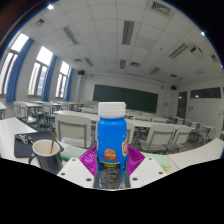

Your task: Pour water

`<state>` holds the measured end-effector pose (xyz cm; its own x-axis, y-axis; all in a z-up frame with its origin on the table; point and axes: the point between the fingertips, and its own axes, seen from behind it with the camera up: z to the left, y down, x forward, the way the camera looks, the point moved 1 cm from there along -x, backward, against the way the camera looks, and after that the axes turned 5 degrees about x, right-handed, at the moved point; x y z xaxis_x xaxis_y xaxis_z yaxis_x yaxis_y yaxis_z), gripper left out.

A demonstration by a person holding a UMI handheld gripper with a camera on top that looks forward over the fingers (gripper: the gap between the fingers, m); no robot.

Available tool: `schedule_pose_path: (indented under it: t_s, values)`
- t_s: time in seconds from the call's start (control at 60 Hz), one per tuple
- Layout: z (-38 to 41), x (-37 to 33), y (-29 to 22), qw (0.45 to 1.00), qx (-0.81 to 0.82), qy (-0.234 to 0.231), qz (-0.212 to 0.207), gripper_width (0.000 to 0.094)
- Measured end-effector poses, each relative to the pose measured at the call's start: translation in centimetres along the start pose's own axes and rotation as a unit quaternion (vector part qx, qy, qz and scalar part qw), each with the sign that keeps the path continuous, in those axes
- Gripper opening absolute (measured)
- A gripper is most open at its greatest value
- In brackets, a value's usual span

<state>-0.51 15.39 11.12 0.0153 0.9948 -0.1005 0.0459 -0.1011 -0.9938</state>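
Note:
A water bottle [112, 135] with a blue label and a pale blue cap stands upright between my fingers, held up off the desk. My gripper [112, 158] is shut on it; the purple pads [90, 156] press on both its sides. The lower part of the bottle is clear. A dark mug [45, 152] with a light inside and a handle stands on the desk [72, 166], to the left of the fingers and slightly beyond them.
A dark flat object [24, 143] lies on the desk left of the mug. Rows of white desks and chairs [75, 125] fill the classroom beyond. A green blackboard [125, 98] hangs on the far wall. Windows [38, 72] line the left side.

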Motion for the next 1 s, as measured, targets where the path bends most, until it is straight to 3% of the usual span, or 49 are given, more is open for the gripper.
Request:
schedule_pose_path:
  t_s: [0.433, 0.5, 0.583, 0.65, 0.867, 1.0]
  values:
    - [-2.0, 0.3, 1.7, 0.996, 0.087, -0.008, 0.023, 0.0352]
    - [-1.4, 0.5, 1.8, 0.997, 0.068, -0.010, 0.022, 0.0423]
    - [-0.9, 0.9, 1.9, 0.998, 0.052, -0.012, 0.035, 0.0584]
    - [-1.2, 0.6, 2.4, 0.997, 0.039, -0.015, 0.057, 0.0858]
    - [-2.3, -4.7, 2.1, 0.998, 0.034, -0.016, 0.056, 0.0854]
    - [-0.5, -11.6, 2.1, 0.995, 0.054, -0.060, 0.053, 0.0849]
